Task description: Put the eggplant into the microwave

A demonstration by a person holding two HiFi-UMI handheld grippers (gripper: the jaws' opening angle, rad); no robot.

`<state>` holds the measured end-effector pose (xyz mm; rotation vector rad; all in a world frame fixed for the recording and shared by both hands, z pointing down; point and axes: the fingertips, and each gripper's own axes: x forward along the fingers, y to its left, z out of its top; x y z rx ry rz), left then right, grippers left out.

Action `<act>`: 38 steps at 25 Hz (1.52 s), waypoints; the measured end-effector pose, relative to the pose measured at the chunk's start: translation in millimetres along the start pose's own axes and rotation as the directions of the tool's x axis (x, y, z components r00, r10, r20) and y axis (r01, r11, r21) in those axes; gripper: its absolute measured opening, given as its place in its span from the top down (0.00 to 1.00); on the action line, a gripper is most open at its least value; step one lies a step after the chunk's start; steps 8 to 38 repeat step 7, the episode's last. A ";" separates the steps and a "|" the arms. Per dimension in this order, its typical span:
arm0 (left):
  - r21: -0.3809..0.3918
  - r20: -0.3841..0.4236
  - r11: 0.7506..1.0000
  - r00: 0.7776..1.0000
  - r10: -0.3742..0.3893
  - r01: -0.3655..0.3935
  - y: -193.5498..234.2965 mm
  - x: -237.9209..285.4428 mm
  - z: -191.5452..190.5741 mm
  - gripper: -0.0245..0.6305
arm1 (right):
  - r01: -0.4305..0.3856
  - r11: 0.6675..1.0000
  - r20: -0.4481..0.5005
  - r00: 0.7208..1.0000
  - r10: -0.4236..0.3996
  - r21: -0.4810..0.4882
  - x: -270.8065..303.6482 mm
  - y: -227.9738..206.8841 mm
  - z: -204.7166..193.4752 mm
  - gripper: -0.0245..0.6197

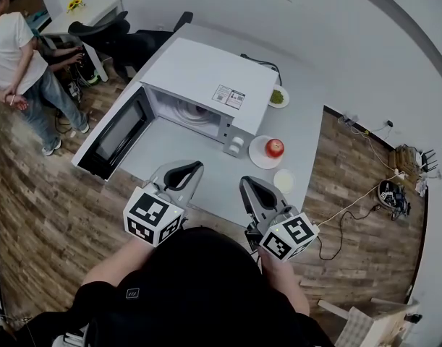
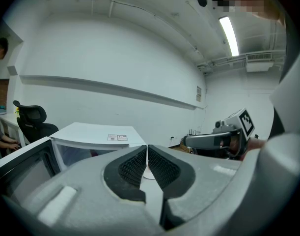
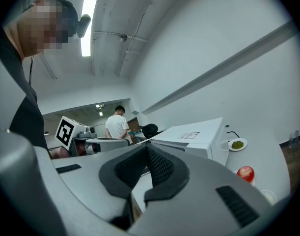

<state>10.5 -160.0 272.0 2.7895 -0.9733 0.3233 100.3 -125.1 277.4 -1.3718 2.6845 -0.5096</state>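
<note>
The white microwave stands on the grey table with its door swung open to the left. Its cavity shows a pale turntable. I cannot make out an eggplant in any view. My left gripper hovers over the table's near edge in front of the open cavity, jaws shut and empty. My right gripper hangs beside it to the right, also shut with nothing held. Both point toward the microwave.
A red apple lies on a white plate right of the microwave. A plate of green food sits behind it, and a small white dish is nearer. A person stands at far left by an office chair. Cables trail on the floor at right.
</note>
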 end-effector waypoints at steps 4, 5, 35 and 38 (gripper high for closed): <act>-0.001 -0.004 1.000 1.000 0.000 0.000 1.1 0.1 -1.9 0.93 | -0.002 1.000 -0.002 1.000 0.002 0.001 0.8 -0.1 -1.0 0.94; -0.003 -0.006 1.000 1.000 0.001 -0.001 1.3 -0.1 -2.8 0.93 | -0.002 1.000 -0.003 1.000 0.002 0.002 0.9 0.2 -1.5 0.94; -0.006 -0.010 1.000 1.000 0.001 -0.001 1.5 -1.0 -4.6 0.93 | -0.002 1.000 -0.006 1.000 0.002 0.001 1.2 1.4 -2.2 0.94; -0.006 -0.010 1.000 1.000 0.001 -0.001 1.5 -1.0 -4.6 0.93 | -0.002 1.000 -0.006 1.000 0.002 0.001 1.2 1.4 -2.2 0.94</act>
